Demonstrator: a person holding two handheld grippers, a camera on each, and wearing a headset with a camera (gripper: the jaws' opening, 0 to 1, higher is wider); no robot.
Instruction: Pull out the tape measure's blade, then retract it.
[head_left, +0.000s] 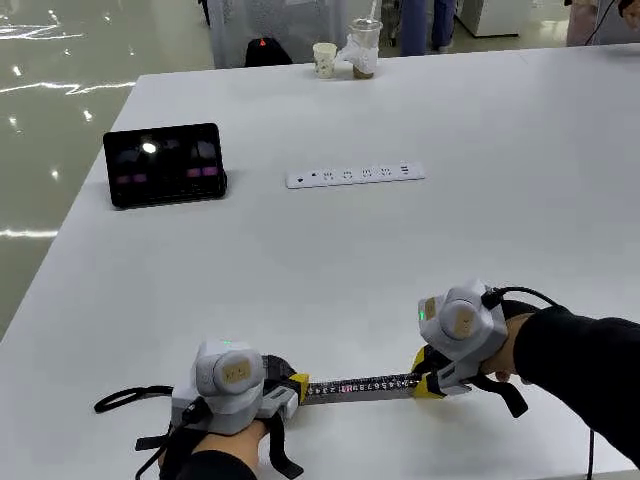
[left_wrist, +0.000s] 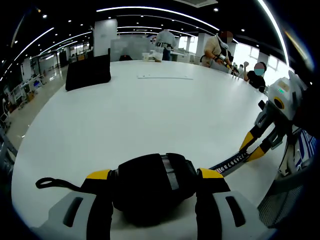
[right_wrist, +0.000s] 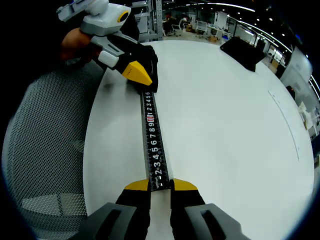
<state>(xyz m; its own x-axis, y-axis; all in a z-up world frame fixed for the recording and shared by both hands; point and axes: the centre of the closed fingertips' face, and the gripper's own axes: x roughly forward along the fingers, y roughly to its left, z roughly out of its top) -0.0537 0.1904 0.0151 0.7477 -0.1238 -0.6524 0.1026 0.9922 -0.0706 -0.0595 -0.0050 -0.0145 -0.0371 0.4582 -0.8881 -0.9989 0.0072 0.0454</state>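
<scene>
The black tape measure case (left_wrist: 150, 187) sits between the yellow-tipped jaws of my left gripper (left_wrist: 154, 176), which is shut on it near the table's front edge. In the head view the left gripper (head_left: 292, 385) is at lower left. The dark numbered blade (head_left: 360, 386) runs right from it across the table. My right gripper (right_wrist: 160, 186) is shut on the blade's end, and the blade (right_wrist: 151, 140) stretches from it to the case (right_wrist: 147, 65). The right gripper (head_left: 428, 384) lies at lower right in the head view. A black wrist strap (left_wrist: 55, 183) trails from the case.
On the white table (head_left: 400, 240) lie a white power strip (head_left: 355, 175) in the middle and a dark tablet (head_left: 165, 164) at the left. Paper cups (head_left: 325, 58) stand at the far edge. A mesh chair back (right_wrist: 45, 150) is beside the table's near edge. People stand at the far right.
</scene>
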